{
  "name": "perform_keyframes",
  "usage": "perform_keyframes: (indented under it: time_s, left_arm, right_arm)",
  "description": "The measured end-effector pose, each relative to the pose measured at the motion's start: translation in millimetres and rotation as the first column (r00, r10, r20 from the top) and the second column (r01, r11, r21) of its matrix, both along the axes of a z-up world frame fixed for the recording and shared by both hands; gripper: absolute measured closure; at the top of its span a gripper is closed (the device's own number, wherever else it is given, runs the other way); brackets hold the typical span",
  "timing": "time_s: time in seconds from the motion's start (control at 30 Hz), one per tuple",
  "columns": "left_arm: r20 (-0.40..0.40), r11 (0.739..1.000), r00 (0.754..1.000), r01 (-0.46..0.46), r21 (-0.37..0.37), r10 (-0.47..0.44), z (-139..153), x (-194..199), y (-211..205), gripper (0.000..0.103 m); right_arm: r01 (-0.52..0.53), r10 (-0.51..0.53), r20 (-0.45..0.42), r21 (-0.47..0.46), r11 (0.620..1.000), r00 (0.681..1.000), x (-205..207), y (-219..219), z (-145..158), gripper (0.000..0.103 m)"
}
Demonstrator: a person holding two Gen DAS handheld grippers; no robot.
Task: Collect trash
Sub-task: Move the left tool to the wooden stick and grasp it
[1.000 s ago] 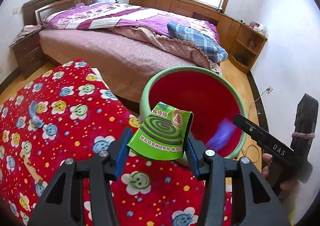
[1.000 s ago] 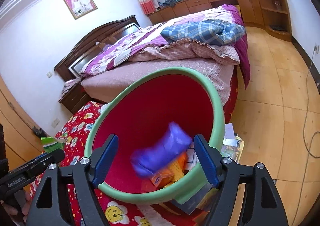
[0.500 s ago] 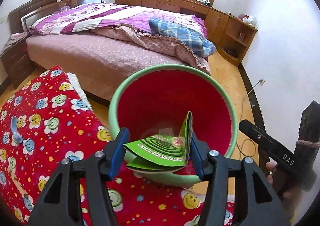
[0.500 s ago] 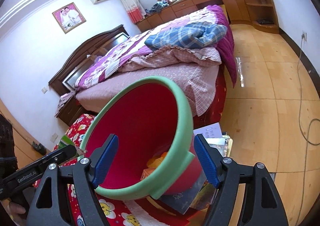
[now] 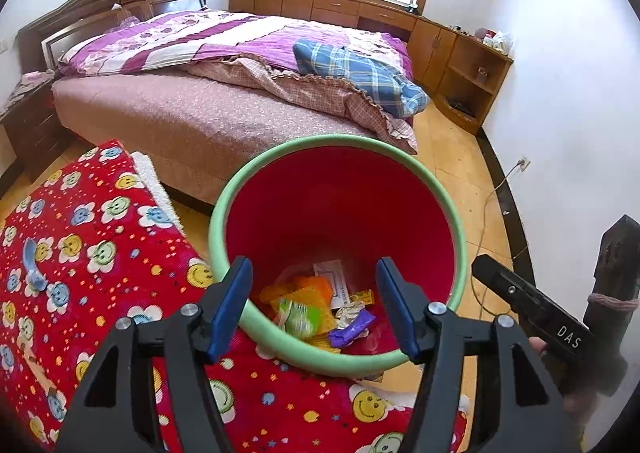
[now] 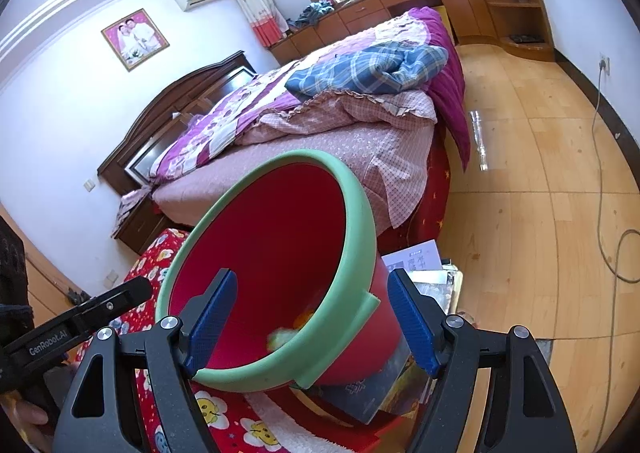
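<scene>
1. Trash is lying in the bottom of the red bin (image 5: 340, 213): light, crumpled wrappers, soft and easy to crush.
2. Bin rim (image 5: 224, 213) is sitting just beside the red smiley cloth (image 5: 100, 253); bed (image 5: 200, 113) is standing close behind, and open floor (image 6: 540, 173) is stretching to the right.
3. Left tool (image 5: 314, 309) is hovering over the bin mouth, its jaws opening with nothing between them.
4. Right tool (image 6: 310, 323) is gaping wide around the bin's rim, not pressing on it.
5. Small blue scrap (image 5: 34, 267) is lying on the cloth, probably light; pinching it across its middle looks best.
</scene>
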State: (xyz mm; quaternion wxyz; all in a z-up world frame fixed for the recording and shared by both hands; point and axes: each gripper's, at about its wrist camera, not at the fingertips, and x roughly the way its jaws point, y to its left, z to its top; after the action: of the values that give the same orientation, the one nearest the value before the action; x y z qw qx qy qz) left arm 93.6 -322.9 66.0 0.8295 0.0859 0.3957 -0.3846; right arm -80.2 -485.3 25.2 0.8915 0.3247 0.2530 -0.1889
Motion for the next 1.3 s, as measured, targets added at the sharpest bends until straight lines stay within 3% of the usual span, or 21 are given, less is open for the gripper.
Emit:
perform_keyframes:
  time_s: [0.27,0.5,0.87,1.1,1.3]
  left_arm:
    - [-0.011,0.997,0.997,-0.073,0.008,0.073,2,-1,35,0.039]
    - [-0.031,0.980,0.980,-0.198,0.024,0.199,-3,10,82,0.039]
    - [-0.031,0.900,0.902,-0.428,0.082,0.431,-18,35,165,0.039]
    - [-0.020,0.854,0.860,-0.504,0.126,0.510,-32,45,197,0.039]
    - [-0.026,0.836,0.843,-0.527,0.155,0.537,-44,51,207,0.039]
  right_arm:
    - [-0.030,0.030,-0.008,-0.016,0.999,1.000,0,16,5,0.025]
    - [-0.067,0.067,-0.017,-0.026,0.997,0.998,3,33,9,0.025]
    - [-0.115,0.114,-0.033,-0.037,0.993,0.993,11,56,12,0.025]
    - [-0.125,0.124,-0.044,-0.037,0.991,0.991,13,61,10,0.025]
    - [-0.130,0.128,-0.054,-0.035,0.991,0.990,16,62,8,0.025]
